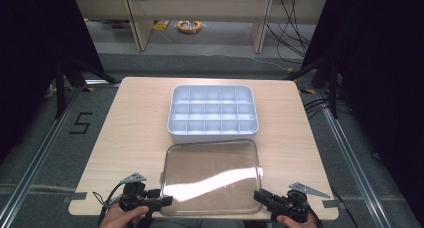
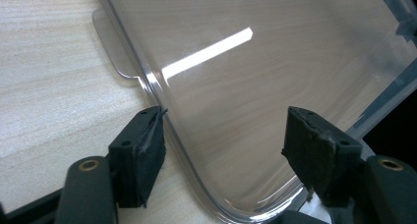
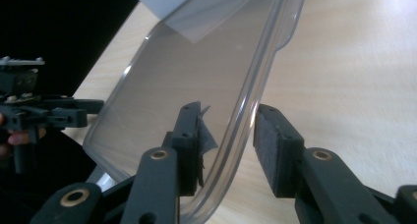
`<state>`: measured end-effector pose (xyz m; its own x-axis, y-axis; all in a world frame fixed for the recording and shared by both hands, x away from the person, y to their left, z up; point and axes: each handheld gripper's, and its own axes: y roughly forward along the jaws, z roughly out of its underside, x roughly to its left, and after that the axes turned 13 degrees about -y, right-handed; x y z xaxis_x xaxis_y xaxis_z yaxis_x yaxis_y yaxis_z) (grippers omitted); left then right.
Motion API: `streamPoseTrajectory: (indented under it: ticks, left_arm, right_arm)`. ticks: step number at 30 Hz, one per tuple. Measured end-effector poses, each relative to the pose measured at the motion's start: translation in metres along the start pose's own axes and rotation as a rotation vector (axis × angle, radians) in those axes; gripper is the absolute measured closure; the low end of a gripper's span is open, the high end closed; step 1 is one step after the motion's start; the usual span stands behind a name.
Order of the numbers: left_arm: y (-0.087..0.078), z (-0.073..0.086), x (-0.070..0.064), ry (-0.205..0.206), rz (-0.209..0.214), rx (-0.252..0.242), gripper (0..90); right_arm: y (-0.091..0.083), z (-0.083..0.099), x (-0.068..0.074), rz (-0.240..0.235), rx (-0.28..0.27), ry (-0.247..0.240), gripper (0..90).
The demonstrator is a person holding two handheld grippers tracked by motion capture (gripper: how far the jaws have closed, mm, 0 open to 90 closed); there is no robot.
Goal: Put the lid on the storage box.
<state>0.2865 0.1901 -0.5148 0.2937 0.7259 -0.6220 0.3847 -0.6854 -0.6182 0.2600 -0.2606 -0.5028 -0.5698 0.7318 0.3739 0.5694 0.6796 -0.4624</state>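
Note:
A clear plastic lid (image 1: 210, 175) lies flat near the table's front edge, with a small tab (image 2: 110, 47) on each side. Behind it stands a pale blue compartment tray (image 1: 213, 133) with several empty cells. My left gripper (image 1: 162, 200) is at the lid's front left corner, open wide. In the left gripper view (image 2: 223, 135) its jaws straddle the lid's curved corner (image 2: 206, 86) without touching it. My right gripper (image 1: 257, 195) is at the front right corner. In the right gripper view (image 3: 231, 140) the lid's rim (image 3: 246, 111) runs between the pads (image 3: 273, 145), and a gap shows.
The wooden table (image 1: 135, 128) has bare surface left and right of the tray and lid. Its front edge is just under both grippers. Beyond the table are a grey floor, desk legs and cables (image 1: 290, 23).

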Motion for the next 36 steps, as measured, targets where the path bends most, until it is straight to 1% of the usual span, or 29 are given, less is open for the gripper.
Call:
streamPoseTrajectory:
  ticks: [1, 2, 3, 5, 6, 8, 10, 12, 13, 14, 15, 17, 18, 20, 21, 22, 23, 24, 25, 26, 27, 28, 29, 30, 31, 33, 34, 35, 36]
  left_arm:
    - [0.0, -0.001, 0.0, -0.007, 0.005, 0.002, 29.4]
    - [0.0, -0.001, 0.0, -0.007, 0.005, 0.002, 27.7]
    - [-0.001, -0.001, 0.001, 0.0, -0.001, 0.004, 26.6]
    - [0.0, -0.002, 0.0, 0.0, -0.015, -0.007, 25.7]
    - [0.001, -0.002, -0.001, 0.006, -0.031, -0.012, 23.5]
    - [0.001, -0.003, -0.001, 0.007, -0.035, -0.014, 23.3]
    - [0.001, -0.003, 0.0, 0.009, -0.033, -0.018, 22.1]
    - [0.001, -0.004, 0.0, -0.001, -0.034, -0.018, 21.4]
    - [0.001, -0.004, 0.001, -0.01, -0.032, -0.023, 21.3]
    - [0.001, -0.005, 0.001, -0.01, -0.034, -0.024, 21.3]
    - [0.001, -0.005, 0.001, -0.009, -0.036, -0.024, 21.2]
    - [0.002, -0.006, 0.001, -0.01, -0.029, -0.025, 21.3]
    - [0.002, -0.006, 0.001, -0.019, -0.027, -0.029, 20.8]
    - [0.002, -0.006, 0.002, -0.014, -0.025, -0.027, 20.8]
    - [0.001, -0.005, 0.003, -0.003, -0.042, -0.04, 26.5]
    - [0.0, -0.005, 0.004, 0.002, -0.053, -0.046, 33.1]
    - [0.0, -0.005, 0.004, 0.002, -0.053, -0.046, 39.8]
    - [0.0, -0.006, 0.007, -0.02, -0.038, -0.051, 43.4]
    - [0.0, -0.006, 0.008, -0.025, -0.031, -0.056, 46.5]
    - [0.0, -0.006, 0.007, -0.023, -0.028, -0.066, 48.8]
    - [0.0, -0.006, 0.007, -0.023, -0.028, -0.066, 50.8]
    - [-0.002, -0.006, 0.006, -0.008, -0.025, -0.088, 53.1]
    - [-0.003, -0.006, 0.005, 0.002, -0.019, -0.098, 55.3]
    - [-0.005, -0.006, 0.004, 0.003, -0.015, -0.114, 57.3]
    - [-0.007, -0.007, 0.004, 0.005, -0.007, -0.125, 59.3]
    - [-0.008, -0.007, 0.004, 0.006, -0.005, -0.137, 61.4]
    - [-0.009, -0.008, 0.004, 0.012, 0.0, -0.148, 61.4]
    - [-0.011, -0.009, 0.002, 0.01, -0.002, -0.166, 62.6]
    - [-0.011, -0.009, 0.002, 0.01, -0.002, -0.166, 63.1]
  right_arm:
    - [-0.002, -0.003, 0.006, -0.013, 0.006, 0.039, 64.7]
    - [-0.002, -0.003, 0.006, -0.013, 0.006, 0.039, 64.7]
    - [-0.003, -0.004, 0.008, -0.02, -0.011, -0.017, 64.7]
    - [-0.003, -0.004, 0.009, -0.02, -0.011, -0.021, 64.7]
    - [-0.003, -0.005, 0.01, -0.03, -0.021, -0.056, 64.6]
    - [-0.003, -0.005, 0.011, -0.043, -0.021, -0.06, 64.5]
    - [-0.006, -0.008, 0.015, -0.044, -0.033, -0.097, 64.5]
    - [-0.009, -0.01, 0.017, -0.055, -0.044, -0.113, 64.5]
    - [-0.008, -0.01, 0.017, -0.063, -0.068, -0.148, 64.6]
    - [-0.01, -0.011, 0.018, -0.065, -0.064, -0.15, 64.6]
    - [-0.008, -0.01, 0.018, -0.051, -0.078, -0.181, 64.6]
    - [-0.01, -0.011, 0.018, -0.058, -0.063, -0.178, 65.1]
    - [-0.009, -0.01, 0.019, -0.064, -0.059, -0.195, 65.1]
    - [-0.008, -0.01, 0.019, -0.061, -0.061, -0.202, 65.2]
    - [-0.009, -0.01, 0.024, -0.068, -0.042, -0.158, 65.2]
    - [-0.008, -0.01, 0.02, -0.048, -0.054, -0.184, 65.3]
    - [-0.009, -0.01, 0.019, -0.037, -0.049, -0.189, 65.2]
    - [-0.008, -0.009, 0.017, -0.049, -0.057, -0.172, 65.2]
    - [-0.008, -0.009, 0.016, -0.05, -0.054, -0.149, 65.2]
    - [-0.008, -0.009, 0.013, -0.038, -0.055, -0.155, 65.2]
    - [-0.008, -0.008, 0.012, -0.029, -0.035, -0.144, 65.1]
    - [-0.008, -0.008, 0.011, -0.002, -0.021, -0.151, 65.0]
    - [-0.008, -0.007, 0.013, 0.006, 0.003, -0.114, 65.0]
    - [-0.007, -0.007, 0.01, 0.02, -0.002, -0.15, 65.1]
    - [-0.007, -0.007, 0.01, 0.053, 0.016, -0.162, 65.2]
    - [-0.005, -0.007, 0.009, 0.043, 0.016, -0.171, 65.2]
    - [-0.004, -0.007, 0.01, 0.052, 0.019, -0.157, 65.2]
    - [-0.003, -0.007, 0.01, 0.056, 0.045, -0.149, 65.2]
    - [-0.003, -0.007, 0.01, 0.056, 0.045, -0.149, 65.2]
